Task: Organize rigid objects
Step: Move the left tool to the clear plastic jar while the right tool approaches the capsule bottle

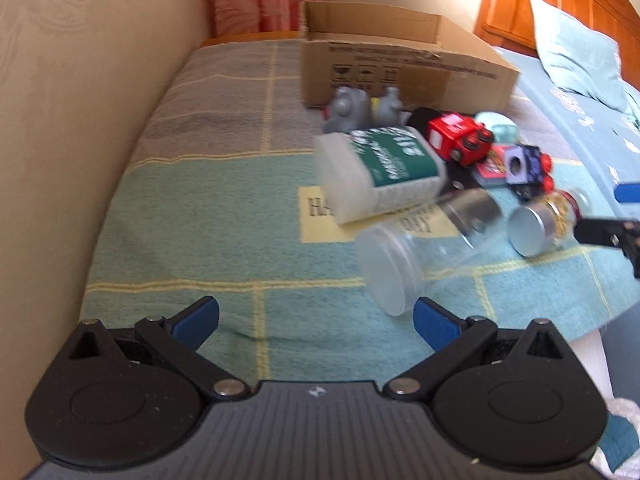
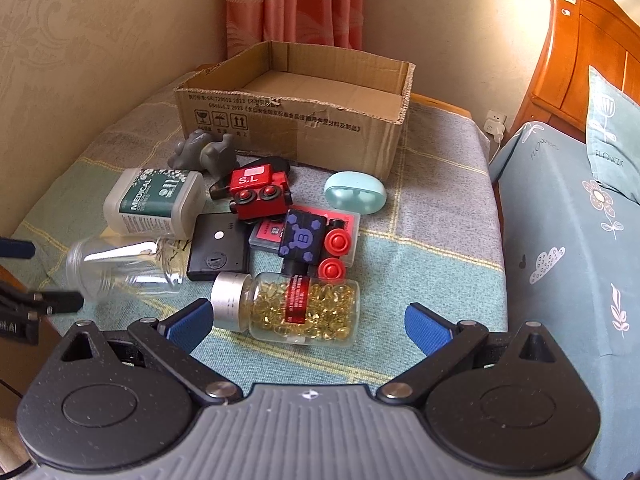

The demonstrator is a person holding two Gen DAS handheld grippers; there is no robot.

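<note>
A pile of small items lies on a checked cloth in front of an open cardboard box (image 2: 296, 116) (image 1: 404, 68). Nearest my right gripper (image 2: 308, 326), which is open, lies a capsule bottle (image 2: 296, 306) with a silver cap, just ahead between the fingers. A clear empty jar (image 1: 404, 256) (image 2: 120, 266) lies on its side just ahead and right of my open left gripper (image 1: 316, 320). Behind are a white medical bottle (image 2: 154, 204) (image 1: 380, 168), a red toy train (image 2: 260, 196), a purple toy block (image 2: 306, 240), a black device (image 2: 218, 246), a grey figurine (image 2: 204, 152) and a mint case (image 2: 354, 194).
A wall runs along the left of the cloth-covered surface (image 1: 200, 220). A pink curtain (image 2: 296, 4) hangs behind the box. To the right stand a bed with a teal cover (image 2: 568, 240) and a wooden headboard (image 2: 588, 48). A wall socket (image 2: 495, 125) sits low between them.
</note>
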